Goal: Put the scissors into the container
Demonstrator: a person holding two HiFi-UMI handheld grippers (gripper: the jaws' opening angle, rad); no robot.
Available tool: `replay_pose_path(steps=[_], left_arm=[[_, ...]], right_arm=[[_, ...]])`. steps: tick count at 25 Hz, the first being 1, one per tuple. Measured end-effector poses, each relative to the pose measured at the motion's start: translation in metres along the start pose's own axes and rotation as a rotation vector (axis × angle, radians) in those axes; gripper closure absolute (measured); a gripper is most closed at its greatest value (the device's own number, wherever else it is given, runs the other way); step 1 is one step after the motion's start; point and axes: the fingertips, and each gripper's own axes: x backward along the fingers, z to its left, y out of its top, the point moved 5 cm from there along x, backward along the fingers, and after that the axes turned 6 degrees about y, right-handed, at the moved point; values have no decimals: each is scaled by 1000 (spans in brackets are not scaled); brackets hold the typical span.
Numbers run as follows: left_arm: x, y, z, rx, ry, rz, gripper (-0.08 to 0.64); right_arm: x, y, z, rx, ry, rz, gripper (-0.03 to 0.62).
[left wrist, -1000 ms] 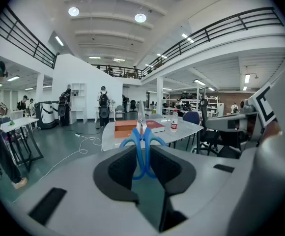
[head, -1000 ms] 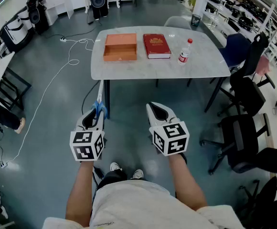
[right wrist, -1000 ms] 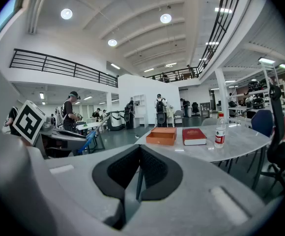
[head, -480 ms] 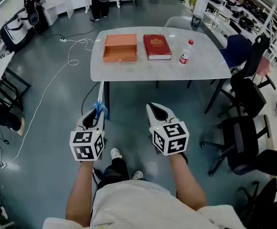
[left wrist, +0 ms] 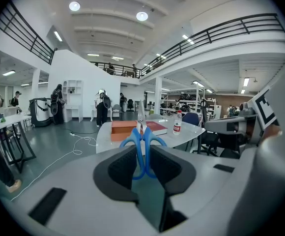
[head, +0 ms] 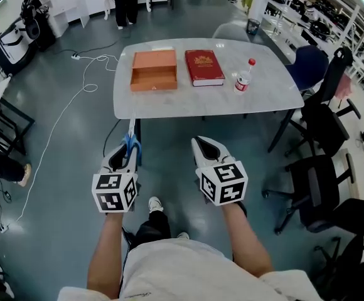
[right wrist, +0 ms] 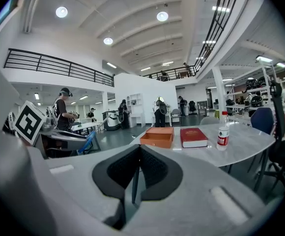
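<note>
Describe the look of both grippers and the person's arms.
Left gripper and right gripper are light grey tapered shells with black lining inside the jaws. Each carries a white cube with black square markers. Forearms are bare; the person wears a pale shirt.

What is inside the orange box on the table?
Nothing shows inside the orange box: only its bare orange floor is seen. Its near wall covers a thin strip of that floor, so that part cannot be checked.
</note>
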Motion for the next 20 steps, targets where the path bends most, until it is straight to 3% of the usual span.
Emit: replay_pose_path(steps=[20], left_arm=[[-157,54,104,4,-97,41,479]], right_arm=[[-166,49,-40,-23,-91,34,588]])
